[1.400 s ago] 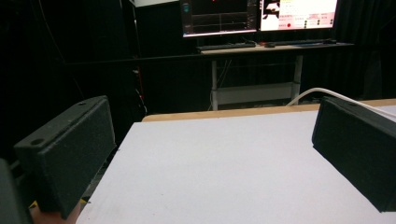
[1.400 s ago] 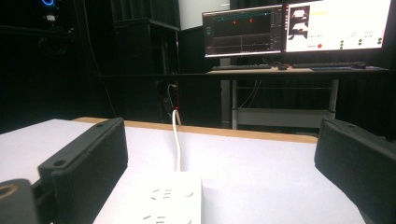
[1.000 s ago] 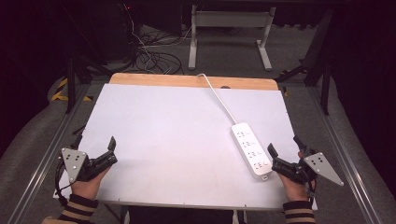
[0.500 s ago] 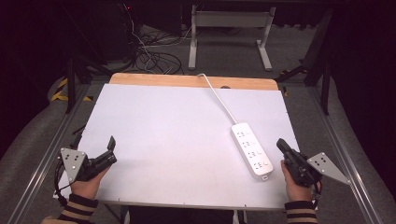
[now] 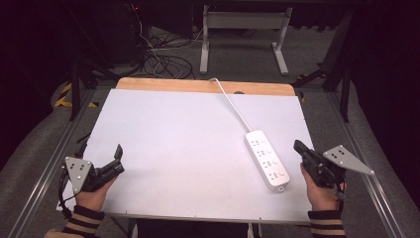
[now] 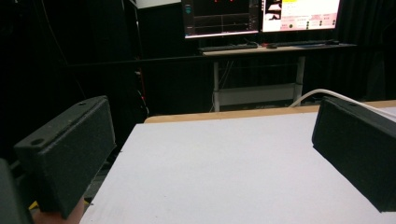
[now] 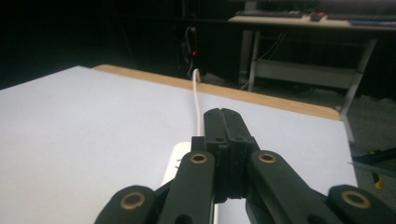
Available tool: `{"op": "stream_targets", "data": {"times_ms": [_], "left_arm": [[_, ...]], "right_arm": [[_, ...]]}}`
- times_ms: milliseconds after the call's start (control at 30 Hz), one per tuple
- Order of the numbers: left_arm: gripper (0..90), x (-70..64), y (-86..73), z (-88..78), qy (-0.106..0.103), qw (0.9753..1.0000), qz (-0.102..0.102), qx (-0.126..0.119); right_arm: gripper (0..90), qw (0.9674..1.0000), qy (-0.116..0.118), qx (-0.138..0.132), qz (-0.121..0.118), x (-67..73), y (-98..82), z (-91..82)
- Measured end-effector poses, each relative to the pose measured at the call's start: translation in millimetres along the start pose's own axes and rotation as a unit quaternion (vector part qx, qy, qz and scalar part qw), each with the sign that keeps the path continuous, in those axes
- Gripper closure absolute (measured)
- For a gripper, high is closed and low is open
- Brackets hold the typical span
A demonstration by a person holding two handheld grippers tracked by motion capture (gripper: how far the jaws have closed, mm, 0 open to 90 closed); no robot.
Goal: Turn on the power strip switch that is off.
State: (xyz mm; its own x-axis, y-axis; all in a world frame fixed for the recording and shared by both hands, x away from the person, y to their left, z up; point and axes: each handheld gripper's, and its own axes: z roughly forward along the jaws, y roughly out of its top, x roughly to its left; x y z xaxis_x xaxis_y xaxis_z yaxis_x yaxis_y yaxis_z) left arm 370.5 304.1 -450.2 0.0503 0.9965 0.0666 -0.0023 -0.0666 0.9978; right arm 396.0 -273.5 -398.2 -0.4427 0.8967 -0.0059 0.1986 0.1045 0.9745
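Observation:
A white power strip [image 5: 267,159] lies flat on the white tabletop [image 5: 188,139] at the right, and its white cable [image 5: 233,103] runs off over the far edge. Just right of the strip's near end, my right gripper [image 5: 297,145] is shut with nothing between its jaws. In the right gripper view the closed jaws [image 7: 227,115] point along the cable [image 7: 197,100], with the strip [image 7: 179,164] under them. My left gripper [image 5: 100,149] rests at the table's front left corner, jaws wide apart and empty. Its two black pads [image 6: 70,154] frame bare tabletop.
The tabletop has a wooden strip [image 5: 198,85] along its far edge and metal rails [image 5: 39,168] down both sides. Beyond it are tangled floor cables [image 5: 163,57] and a grey desk frame [image 5: 242,29]. Monitors [image 6: 261,16] glow on a far desk.
My right gripper's jaws, open a second ago, have shut on nothing, and that hand has risen a little beside the strip. The left gripper has stayed put.

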Motion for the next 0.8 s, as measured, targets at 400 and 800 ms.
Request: {"op": "stream_targets", "data": {"times_ms": [400, 800], "left_arm": [[0.0, -1.6, 1.5, -0.8, -0.001, 1.0, 0.001, -0.003], [0.0, -0.7, 2.5, -4.3, 0.0, 1.0, -0.001, -0.007]], "right_arm": [[90.0, 0.998, 0.043, 0.041, -0.022, 30.1, 78.3, 14.7], [90.0, 0.9915, 0.075, 0.098, -0.041, 45.2, 54.9, 11.5]]}}
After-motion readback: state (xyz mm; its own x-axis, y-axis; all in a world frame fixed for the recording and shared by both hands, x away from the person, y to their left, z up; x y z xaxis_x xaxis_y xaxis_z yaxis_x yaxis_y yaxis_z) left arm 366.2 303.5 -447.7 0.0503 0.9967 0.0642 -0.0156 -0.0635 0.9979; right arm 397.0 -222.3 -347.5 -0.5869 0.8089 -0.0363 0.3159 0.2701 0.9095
